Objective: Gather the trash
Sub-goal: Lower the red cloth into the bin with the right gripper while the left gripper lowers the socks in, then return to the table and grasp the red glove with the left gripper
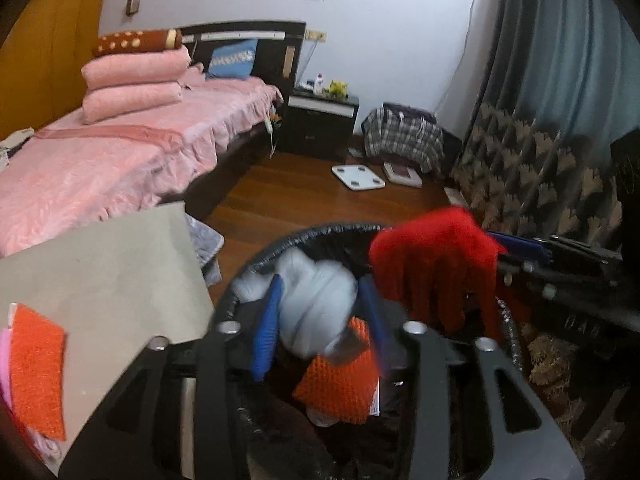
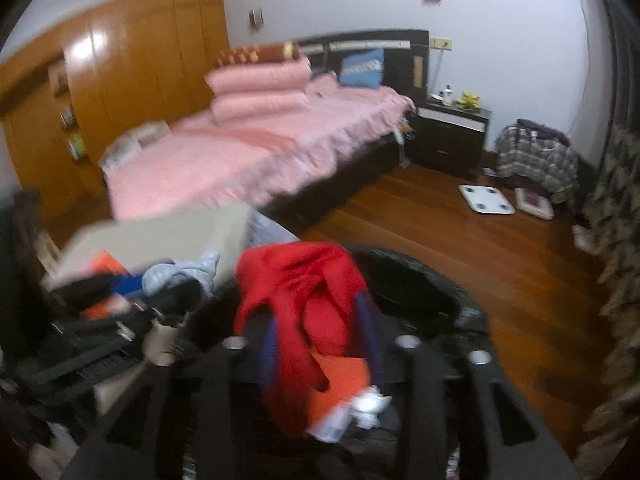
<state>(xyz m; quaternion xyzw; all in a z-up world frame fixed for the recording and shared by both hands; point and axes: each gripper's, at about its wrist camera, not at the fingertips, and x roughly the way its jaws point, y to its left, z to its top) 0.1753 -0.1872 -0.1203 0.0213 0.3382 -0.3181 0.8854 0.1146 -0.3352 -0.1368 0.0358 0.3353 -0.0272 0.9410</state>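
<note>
A black-lined trash bin (image 1: 320,236) stands on the floor below both grippers. My left gripper (image 1: 320,312) is shut on a pale blue-white crumpled cloth (image 1: 316,300) and holds it over the bin. An orange mesh pad (image 1: 340,388) lies inside the bin. My right gripper (image 2: 320,344) is shut on a red cloth (image 2: 304,292) and holds it over the bin (image 2: 424,280); it shows in the left wrist view (image 1: 436,264) too. Orange and white trash (image 2: 344,396) lies in the bin below it.
A grey table (image 1: 112,272) stands left of the bin, with an orange pad (image 1: 36,364) on its corner. Behind are a pink bed (image 1: 120,148), a dark nightstand (image 1: 320,124), a white scale (image 1: 358,176) on the wooden floor, and a patterned curtain (image 1: 532,176) to the right.
</note>
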